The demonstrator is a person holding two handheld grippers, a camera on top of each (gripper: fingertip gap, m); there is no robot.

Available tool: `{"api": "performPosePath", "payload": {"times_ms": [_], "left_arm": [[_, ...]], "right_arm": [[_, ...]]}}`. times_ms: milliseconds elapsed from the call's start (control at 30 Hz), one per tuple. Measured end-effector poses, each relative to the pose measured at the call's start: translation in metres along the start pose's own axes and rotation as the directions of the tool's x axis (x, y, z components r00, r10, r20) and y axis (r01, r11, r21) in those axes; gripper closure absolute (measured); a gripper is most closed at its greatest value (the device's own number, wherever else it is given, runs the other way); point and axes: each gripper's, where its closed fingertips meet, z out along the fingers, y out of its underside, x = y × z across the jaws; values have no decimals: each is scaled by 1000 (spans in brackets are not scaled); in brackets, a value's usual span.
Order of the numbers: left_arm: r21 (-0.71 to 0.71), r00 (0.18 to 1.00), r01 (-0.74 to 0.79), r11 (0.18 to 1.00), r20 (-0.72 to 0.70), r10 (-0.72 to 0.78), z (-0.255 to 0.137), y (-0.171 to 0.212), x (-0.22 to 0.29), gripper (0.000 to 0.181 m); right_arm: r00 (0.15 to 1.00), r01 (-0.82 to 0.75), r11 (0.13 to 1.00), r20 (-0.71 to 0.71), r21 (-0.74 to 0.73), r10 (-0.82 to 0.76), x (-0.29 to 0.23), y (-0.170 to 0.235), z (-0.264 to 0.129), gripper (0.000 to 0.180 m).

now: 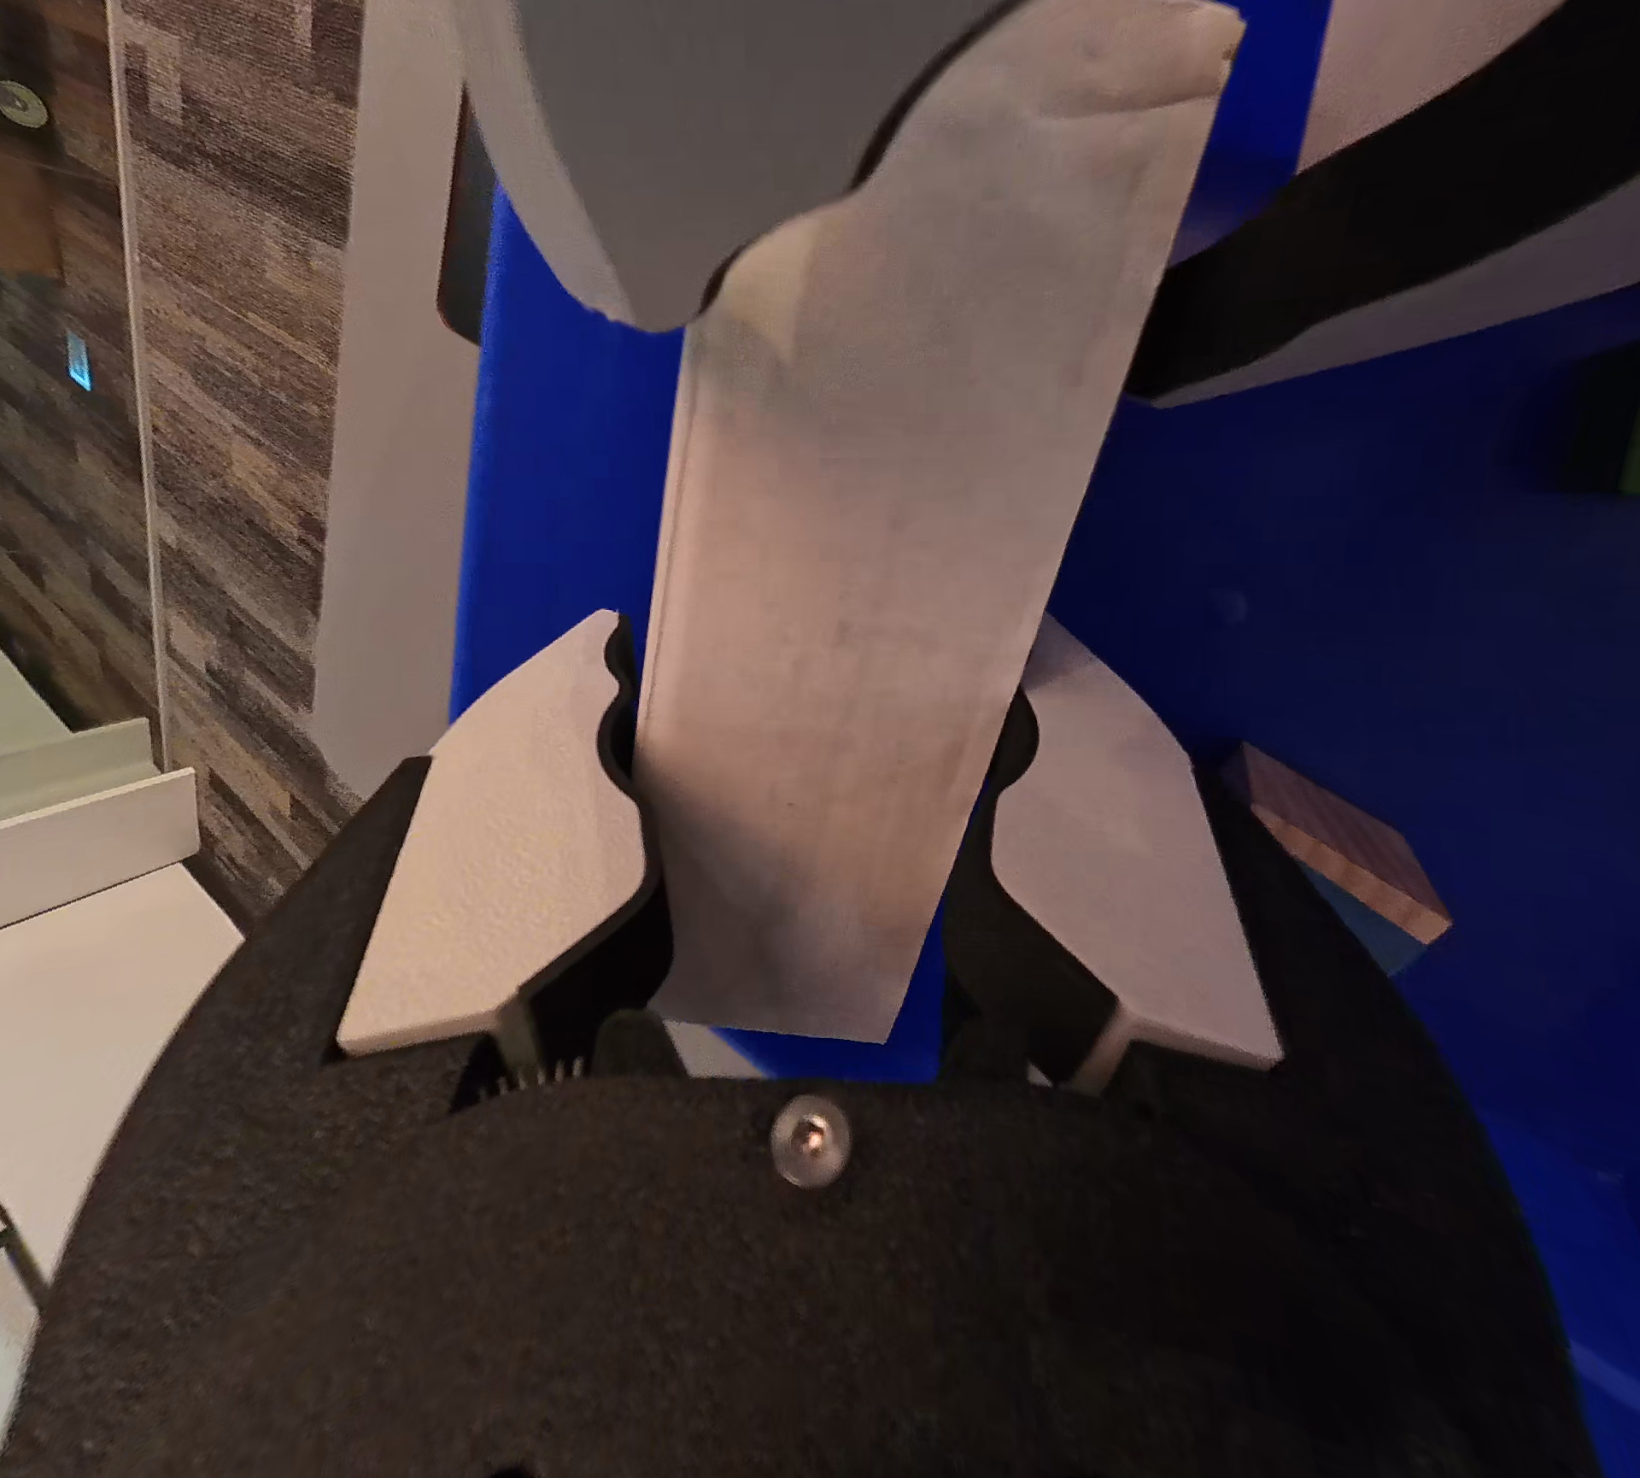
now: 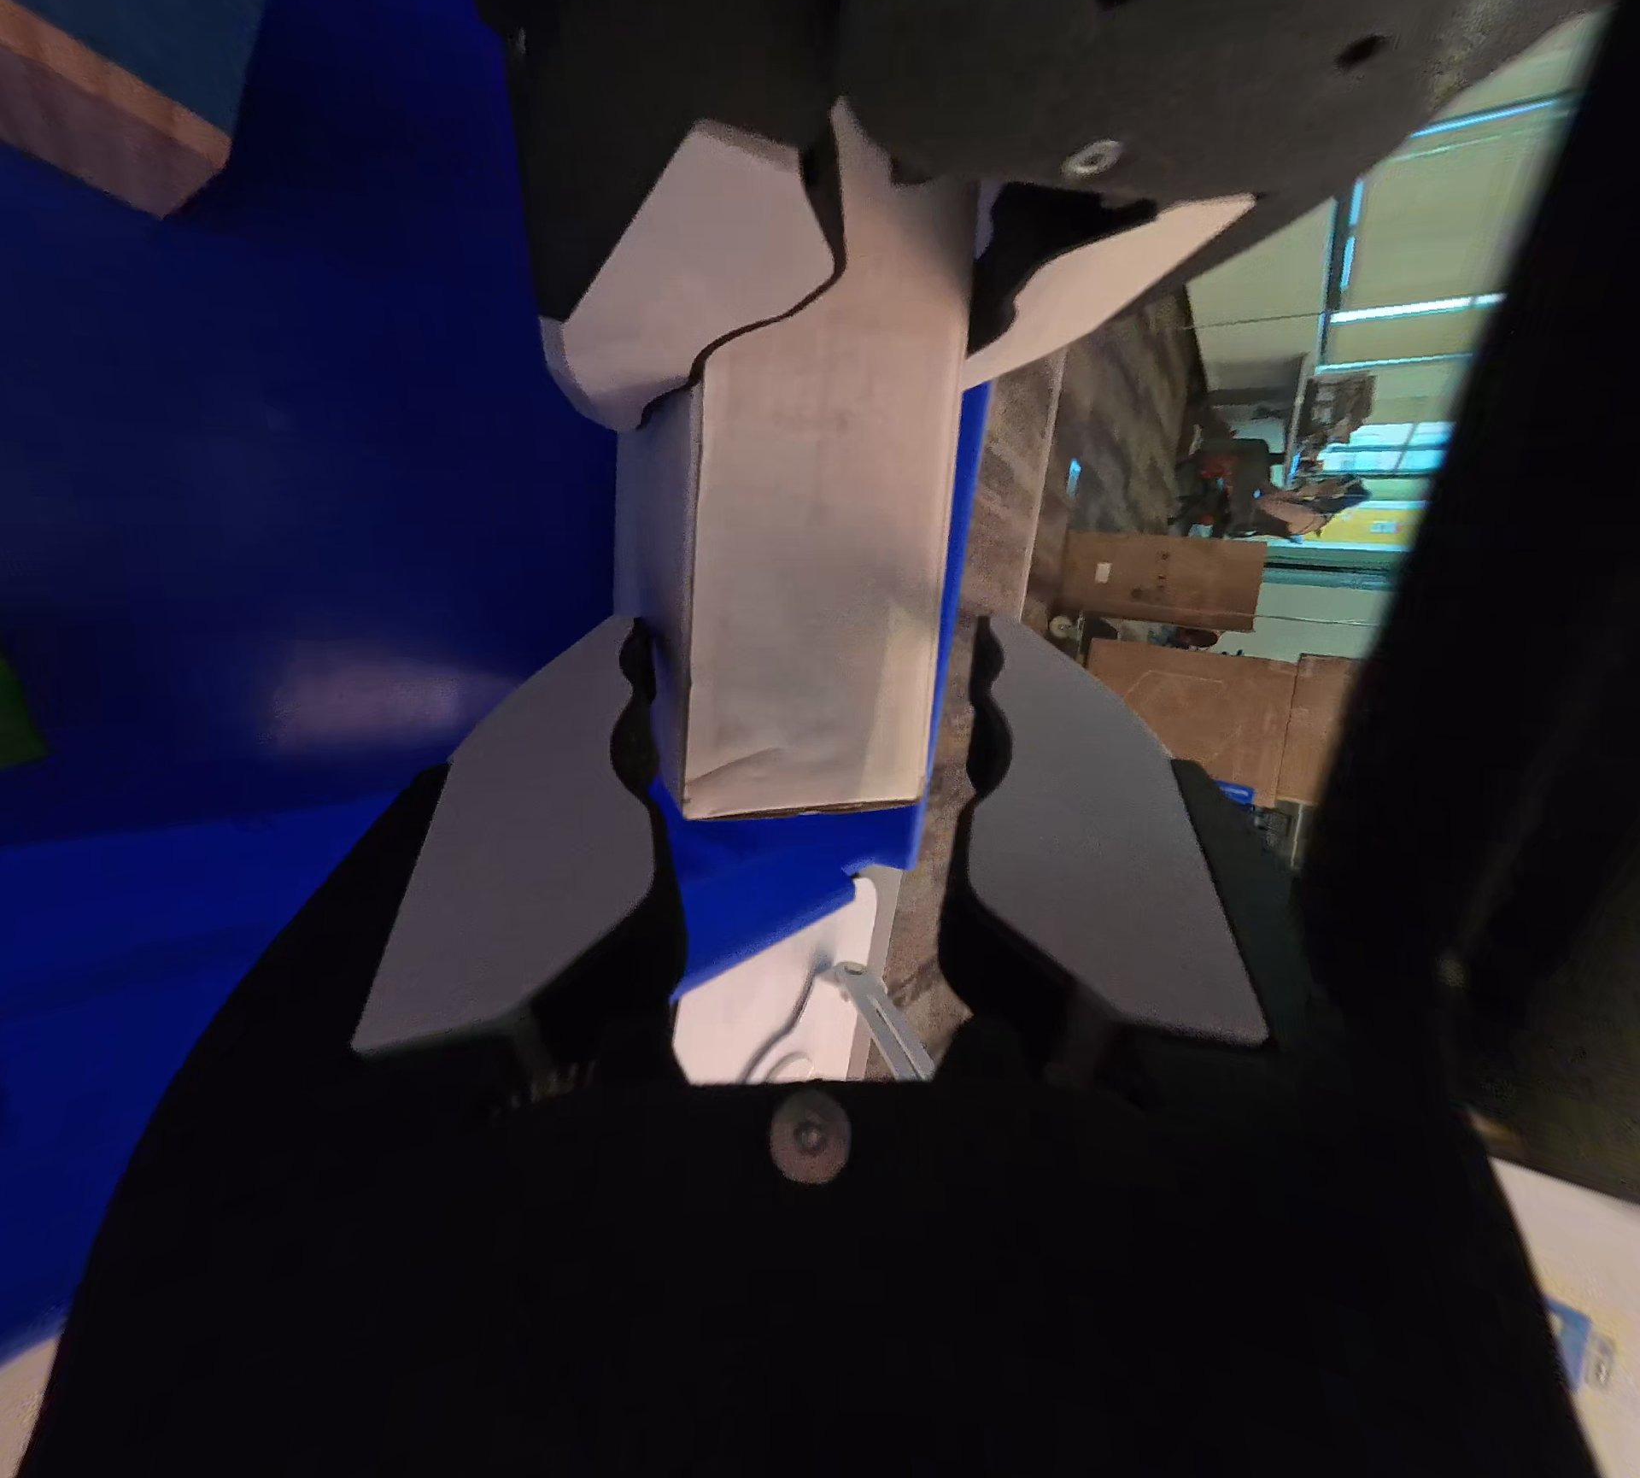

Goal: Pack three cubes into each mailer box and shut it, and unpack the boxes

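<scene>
A shut white mailer box (image 1: 887,548) is held on edge over the blue table cover (image 1: 1287,636). My left gripper (image 1: 821,725) is shut on one end of it, both pads touching its sides. In the right wrist view my right gripper (image 2: 812,716) is open around the other end of the box (image 2: 816,548); the left pad is near it and a gap shows at the right pad. The left gripper (image 2: 816,370) shows at the far end. A wooden cube with a blue face (image 1: 1331,841) (image 2: 115,15) lies on the cover beside the box.
A green object (image 1: 1606,441) (image 2: 13,707) sits at the cover's far side. The table edge and patterned carpet floor (image 1: 222,281) lie to the left. Brown cardboard boxes (image 2: 1198,690) stand on the floor beyond the table. Tip to tip, the grippers are about 6 cm apart.
</scene>
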Motion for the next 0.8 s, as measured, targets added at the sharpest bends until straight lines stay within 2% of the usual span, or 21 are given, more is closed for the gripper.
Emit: {"api": "performPosePath", "payload": {"times_ms": [200,333,433,533,633,733,800], "left_arm": [[38,998,-8,999,70,5,-31,-10,-14,104],[53,989,-37,998,146,29,-65,-20,-22,104],[70,977,-64,996,209,48,-97,-36,-24,104],[103,964,-95,990,256,66,-130,-70,-15,104],[135,949,-144,980,299,98,-154,-119,9,104],[169,940,-169,971,322,108,-162,-172,42,104],[206,959,-165,964,263,108,-152,-205,74,104]], "right_arm": [[986,-121,979,-97,163,138,27,-5,-49,104],[943,-188,935,-210,300,257,50,2,-115,103],[918,-208,920,-257,332,301,55,19,-165,103],[917,-190,926,-279,326,286,48,35,-206,101],[905,-167,934,-327,317,273,33,52,-249,101],[887,-156,934,-371,322,276,9,70,-291,101],[881,-158,941,-389,298,271,-9,88,-313,101]]}}
